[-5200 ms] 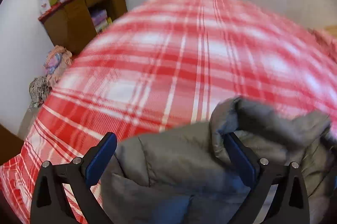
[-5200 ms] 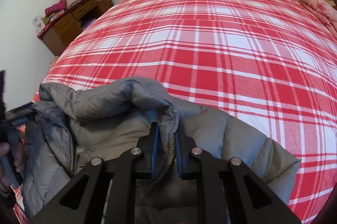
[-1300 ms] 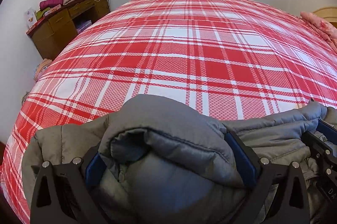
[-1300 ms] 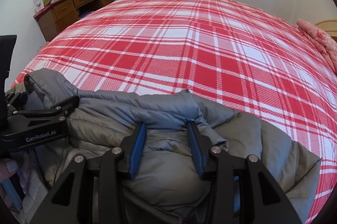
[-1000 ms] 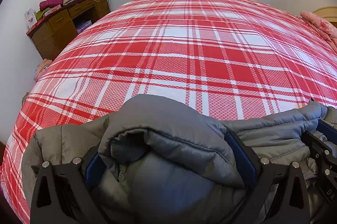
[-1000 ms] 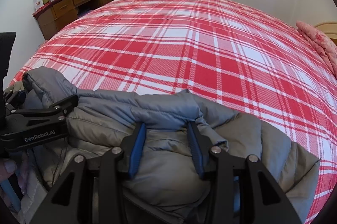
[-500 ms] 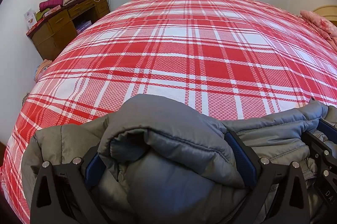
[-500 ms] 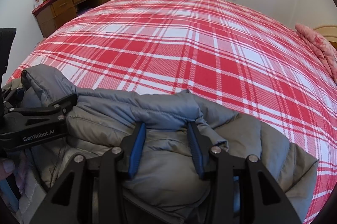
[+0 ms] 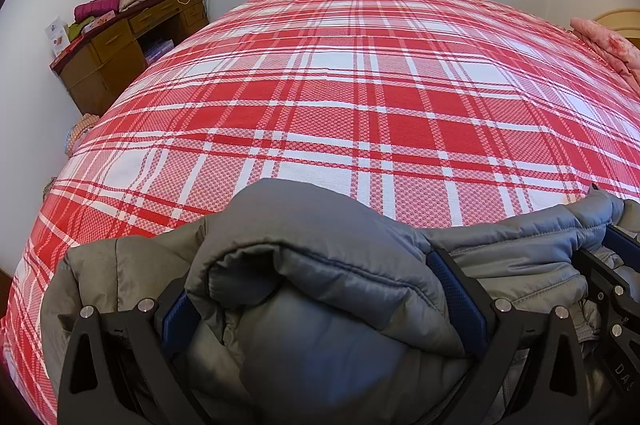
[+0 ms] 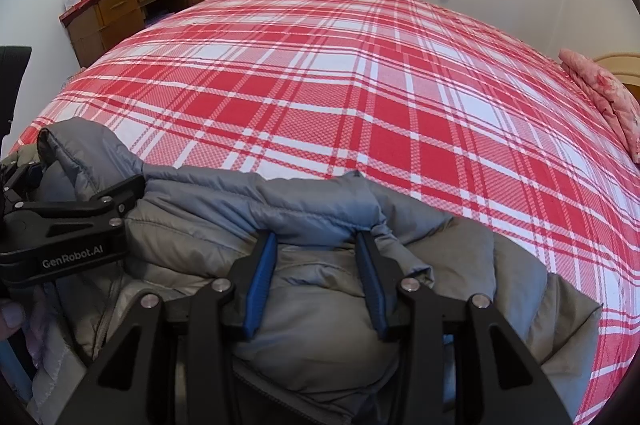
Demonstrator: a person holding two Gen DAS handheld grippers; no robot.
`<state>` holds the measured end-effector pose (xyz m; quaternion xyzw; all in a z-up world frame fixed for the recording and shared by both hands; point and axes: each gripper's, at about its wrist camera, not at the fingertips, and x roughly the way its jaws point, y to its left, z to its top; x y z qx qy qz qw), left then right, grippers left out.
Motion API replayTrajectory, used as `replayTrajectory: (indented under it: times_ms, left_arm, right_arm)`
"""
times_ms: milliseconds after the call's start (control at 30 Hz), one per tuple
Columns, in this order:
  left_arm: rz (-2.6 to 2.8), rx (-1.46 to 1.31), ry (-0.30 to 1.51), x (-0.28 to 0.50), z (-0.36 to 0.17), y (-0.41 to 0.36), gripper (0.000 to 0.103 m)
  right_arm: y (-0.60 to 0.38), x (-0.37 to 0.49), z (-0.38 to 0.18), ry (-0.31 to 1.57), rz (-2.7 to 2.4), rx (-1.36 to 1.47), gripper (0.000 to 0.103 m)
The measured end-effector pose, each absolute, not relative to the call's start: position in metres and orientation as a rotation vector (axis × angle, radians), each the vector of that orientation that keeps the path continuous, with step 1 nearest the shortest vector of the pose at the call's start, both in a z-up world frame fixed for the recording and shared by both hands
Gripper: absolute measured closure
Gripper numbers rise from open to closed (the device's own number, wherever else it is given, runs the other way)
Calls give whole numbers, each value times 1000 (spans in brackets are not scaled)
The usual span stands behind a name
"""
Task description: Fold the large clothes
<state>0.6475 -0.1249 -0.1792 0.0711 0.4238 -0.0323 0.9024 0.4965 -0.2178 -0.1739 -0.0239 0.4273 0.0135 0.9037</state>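
Left wrist view, my left gripper: jaws stand wide with a fat roll of the grey puffer jacket packed between the blue pads; both pads look pressed into the padding, so I call that a grasp.
Left wrist view, jacket from the left gripper: right under my fingers and bulging forward over them, lying on the near edge of the red plaid bed.
Left wrist view, long axis: the quilted edge runs off to my right, crosswise to the fingers, toward my right gripper at the frame's edge.
Right wrist view, my right gripper: half closed, pads bedded into a fold of the jacket, gripping it.
Right wrist view, jacket from the right gripper: beneath and ahead, stretching left to my left gripper.
Right wrist view, nearer hand: neither, I judge; each holds one end of the same edge.
Both views, next move: bare bedspread lies straight ahead, so I'd expect to carry the edge forward, away from me.
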Motion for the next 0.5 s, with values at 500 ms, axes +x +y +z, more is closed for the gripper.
replayTrajectory:
  times_ms: [500]
  left_arm:
    - [-98,125,747,562,-80,-71,1]
  right_arm:
    - [-270,404,-113,855,94,-12,27]
